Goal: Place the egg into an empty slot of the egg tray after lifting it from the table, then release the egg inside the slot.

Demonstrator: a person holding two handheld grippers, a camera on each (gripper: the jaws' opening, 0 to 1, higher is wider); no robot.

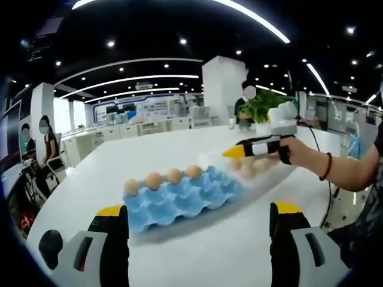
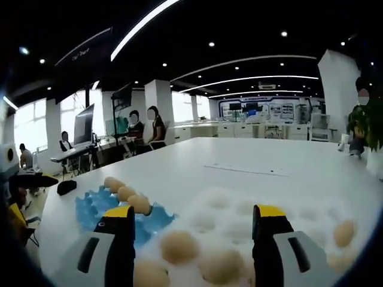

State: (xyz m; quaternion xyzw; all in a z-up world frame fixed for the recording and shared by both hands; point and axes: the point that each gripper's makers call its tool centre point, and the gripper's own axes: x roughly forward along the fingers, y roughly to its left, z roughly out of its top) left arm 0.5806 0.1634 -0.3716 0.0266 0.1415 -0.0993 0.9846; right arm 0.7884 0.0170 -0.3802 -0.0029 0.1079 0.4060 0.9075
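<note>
Right gripper (image 2: 188,239), fingers wide and empty, hovers above loose eggs (image 2: 178,246) to choose one; blue egg tray (image 1: 179,200) waits mid-frame, left gripper (image 1: 200,239) wide.

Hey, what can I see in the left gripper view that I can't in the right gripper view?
Left gripper view: the right gripper held over loose eggs, a person's hand with a red wristband, and a potted plant.
Right gripper view: a white egg tray with several eggs, close below the open right gripper.
Both: the blue egg tray with a row of eggs, and the white table.
</note>
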